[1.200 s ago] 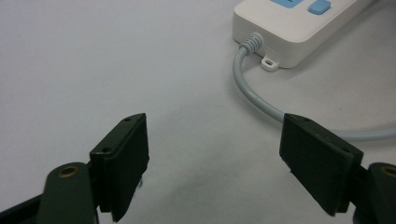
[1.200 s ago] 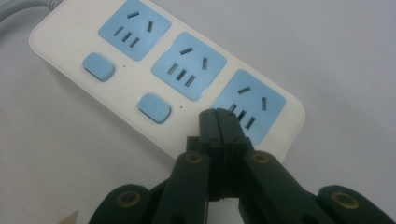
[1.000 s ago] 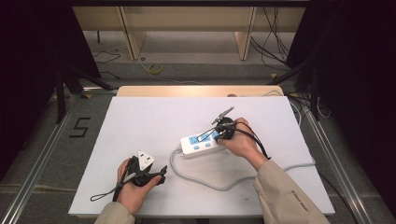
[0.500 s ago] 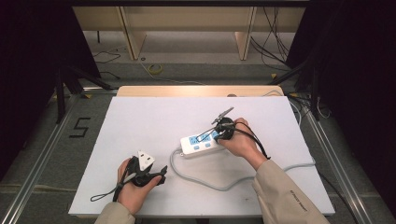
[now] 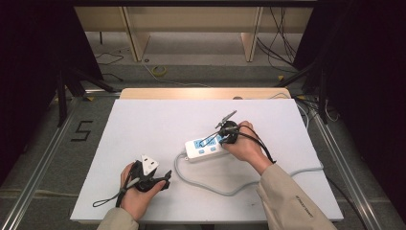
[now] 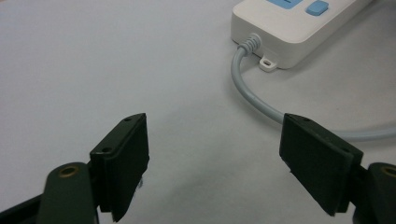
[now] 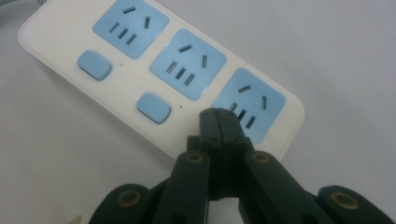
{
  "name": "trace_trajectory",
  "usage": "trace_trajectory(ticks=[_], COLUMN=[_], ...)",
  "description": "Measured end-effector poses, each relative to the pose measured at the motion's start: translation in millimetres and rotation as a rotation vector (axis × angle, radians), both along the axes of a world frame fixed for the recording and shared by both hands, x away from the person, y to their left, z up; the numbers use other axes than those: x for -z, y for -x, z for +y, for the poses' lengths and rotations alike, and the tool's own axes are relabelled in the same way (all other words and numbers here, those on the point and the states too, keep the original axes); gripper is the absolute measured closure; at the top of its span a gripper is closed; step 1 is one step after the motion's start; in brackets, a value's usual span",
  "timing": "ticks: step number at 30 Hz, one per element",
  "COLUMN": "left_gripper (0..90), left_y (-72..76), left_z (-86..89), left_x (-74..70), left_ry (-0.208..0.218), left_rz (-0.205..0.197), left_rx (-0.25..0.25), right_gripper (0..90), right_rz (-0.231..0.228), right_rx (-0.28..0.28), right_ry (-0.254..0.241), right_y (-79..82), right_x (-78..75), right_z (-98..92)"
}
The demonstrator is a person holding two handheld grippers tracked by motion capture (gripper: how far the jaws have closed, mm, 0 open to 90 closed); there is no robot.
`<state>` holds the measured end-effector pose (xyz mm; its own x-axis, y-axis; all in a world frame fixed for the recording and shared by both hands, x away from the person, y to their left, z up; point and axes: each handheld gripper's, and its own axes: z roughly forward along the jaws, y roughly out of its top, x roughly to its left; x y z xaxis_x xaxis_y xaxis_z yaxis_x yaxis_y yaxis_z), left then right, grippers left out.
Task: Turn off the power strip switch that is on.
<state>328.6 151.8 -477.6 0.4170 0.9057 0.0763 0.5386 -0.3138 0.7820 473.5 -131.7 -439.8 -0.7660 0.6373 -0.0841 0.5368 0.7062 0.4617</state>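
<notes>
A white power strip (image 5: 206, 147) with three blue sockets lies right of the table's middle. Its grey cable (image 5: 225, 190) loops toward the front and off to the right. My right gripper (image 5: 214, 139) is shut with nothing between its jaws. In the right gripper view its tips (image 7: 218, 117) rest on the power strip (image 7: 93, 70) beside the socket (image 7: 250, 105) nearest the far end. Two blue switches (image 7: 152, 107) show along the strip's edge. My left gripper (image 5: 166, 179) sits low at the front left, open. In the left gripper view it (image 6: 212, 163) frames bare table, with the strip's cable end (image 6: 299, 32) beyond.
The white table (image 5: 143, 120) has free room on its left and far sides. A wooden edge (image 5: 201, 92) runs behind it. On the floor at the left is a "5" mark (image 5: 81, 130). Dark stands and loose cables (image 5: 282, 43) surround the table.
</notes>
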Motion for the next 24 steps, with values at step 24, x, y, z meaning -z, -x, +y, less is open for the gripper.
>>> trace_trajectory(ticks=[24], left_gripper=[24.0], left_y=[0.6], left_z=[0.8], left_x=[0.0], left_ry=[0.002], left_rz=[-0.004], left_rx=[-0.003], right_gripper=[90.0], right_rz=[0.003], right_rx=[-0.011], right_ry=[-0.006], right_y=[1.7], right_x=[1.4], right_z=[1.7])
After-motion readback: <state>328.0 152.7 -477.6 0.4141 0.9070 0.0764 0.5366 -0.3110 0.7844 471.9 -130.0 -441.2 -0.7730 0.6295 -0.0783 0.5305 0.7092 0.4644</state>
